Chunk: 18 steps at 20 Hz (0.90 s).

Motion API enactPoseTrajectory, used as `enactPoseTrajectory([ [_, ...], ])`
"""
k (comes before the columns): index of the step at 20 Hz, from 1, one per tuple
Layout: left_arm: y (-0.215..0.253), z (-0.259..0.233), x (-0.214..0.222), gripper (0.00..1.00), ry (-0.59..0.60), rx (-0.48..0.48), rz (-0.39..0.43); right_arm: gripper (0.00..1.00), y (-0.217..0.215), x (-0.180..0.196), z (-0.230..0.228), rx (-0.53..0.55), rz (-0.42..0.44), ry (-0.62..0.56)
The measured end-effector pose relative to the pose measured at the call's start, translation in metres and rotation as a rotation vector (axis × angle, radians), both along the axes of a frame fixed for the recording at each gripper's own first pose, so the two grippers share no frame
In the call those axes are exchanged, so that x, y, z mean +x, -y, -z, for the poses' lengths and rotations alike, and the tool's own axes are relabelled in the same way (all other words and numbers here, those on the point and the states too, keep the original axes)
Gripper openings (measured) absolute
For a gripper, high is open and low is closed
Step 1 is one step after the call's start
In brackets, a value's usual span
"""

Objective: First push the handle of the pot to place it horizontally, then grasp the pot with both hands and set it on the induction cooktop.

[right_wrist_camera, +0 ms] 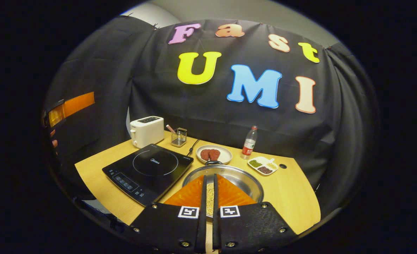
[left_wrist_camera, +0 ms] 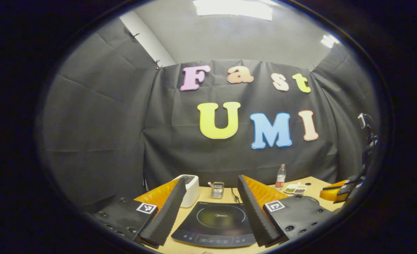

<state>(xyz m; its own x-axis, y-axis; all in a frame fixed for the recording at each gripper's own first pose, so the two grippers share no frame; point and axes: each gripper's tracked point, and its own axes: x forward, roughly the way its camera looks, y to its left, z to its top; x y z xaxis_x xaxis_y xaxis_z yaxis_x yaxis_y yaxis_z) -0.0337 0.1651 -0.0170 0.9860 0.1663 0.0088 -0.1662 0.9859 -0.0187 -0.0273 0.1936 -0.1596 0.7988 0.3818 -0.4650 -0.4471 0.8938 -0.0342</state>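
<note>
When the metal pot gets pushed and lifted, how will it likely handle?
The round shiny metal pot looks rigid, so it probably won't flex. Its smooth surface could slip in a claw. Sitting flat on the wooden table, it will likely slide rather than tip.

A cooktop, pot, toaster, plate, bottle and divided dish are borne by the bench.

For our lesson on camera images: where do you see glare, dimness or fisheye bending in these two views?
Left gripper view: the ceiling light is blown out white, the booth's sides are dim, and a soft sheen lies on the induction cooktop. Right gripper view: the table edge bows from fisheye distortion, and the pot rim glints.
</note>
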Motion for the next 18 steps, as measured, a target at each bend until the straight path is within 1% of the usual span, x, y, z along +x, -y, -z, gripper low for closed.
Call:
enactPoseTrajectory([
  [1,-0.002,0.003,0.000,0.95,-0.009,0.001,-0.011,0.08,-0.006,-0.003,0.008,0.000,-0.029,-0.027],
  [2,-0.002,0.004,0.001,0.92,-0.016,-0.001,-0.019,0.08,-0.009,-0.007,0.016,-0.004,-0.055,-0.049],
  [3,0.000,0.006,0.002,0.92,-0.019,-0.003,-0.025,0.07,-0.012,-0.009,0.023,-0.010,-0.081,-0.069],
  [4,0.003,0.006,0.005,0.95,-0.017,-0.004,-0.030,0.08,-0.014,-0.011,0.033,-0.018,-0.105,-0.088],
  [5,0.006,0.006,0.007,0.95,-0.016,-0.004,-0.039,0.07,-0.012,-0.014,0.040,-0.024,-0.130,-0.112],
  [6,0.010,0.007,0.009,0.92,-0.022,-0.008,-0.049,0.08,-0.014,-0.016,0.052,-0.030,-0.154,-0.135],
  [8,0.025,0.013,0.015,0.99,-0.039,-0.022,-0.053,0.08,-0.010,-0.021,0.073,-0.046,-0.195,-0.187],
  [9,0.032,0.013,0.018,0.95,-0.040,-0.022,-0.053,0.08,-0.007,-0.024,0.081,-0.051,-0.214,-0.207],
  [10,0.039,0.011,0.021,0.99,-0.041,-0.015,-0.056,0.08,-0.004,-0.026,0.087,-0.056,-0.233,-0.228],
  [11,0.045,0.011,0.024,0.99,-0.044,-0.004,-0.057,0.08,-0.002,-0.030,0.097,-0.054,-0.259,-0.256],
  [12,0.052,0.010,0.026,0.95,-0.048,0.006,-0.058,0.08,0.000,-0.034,0.103,-0.049,-0.283,-0.286],
  [13,0.059,0.011,0.029,0.95,-0.050,0.011,-0.057,0.08,0.002,-0.038,0.110,-0.047,-0.303,-0.315],
  [15,0.074,0.012,0.036,0.95,-0.056,0.014,-0.055,0.07,0.010,-0.041,0.125,-0.061,-0.327,-0.360],
  [16,0.079,0.012,0.039,0.99,-0.061,0.014,-0.055,0.08,0.014,-0.042,0.132,-0.067,-0.336,-0.381],
  [18,0.090,0.015,0.047,0.99,-0.071,0.015,-0.053,0.08,0.023,-0.043,0.144,-0.077,-0.341,-0.421],
])
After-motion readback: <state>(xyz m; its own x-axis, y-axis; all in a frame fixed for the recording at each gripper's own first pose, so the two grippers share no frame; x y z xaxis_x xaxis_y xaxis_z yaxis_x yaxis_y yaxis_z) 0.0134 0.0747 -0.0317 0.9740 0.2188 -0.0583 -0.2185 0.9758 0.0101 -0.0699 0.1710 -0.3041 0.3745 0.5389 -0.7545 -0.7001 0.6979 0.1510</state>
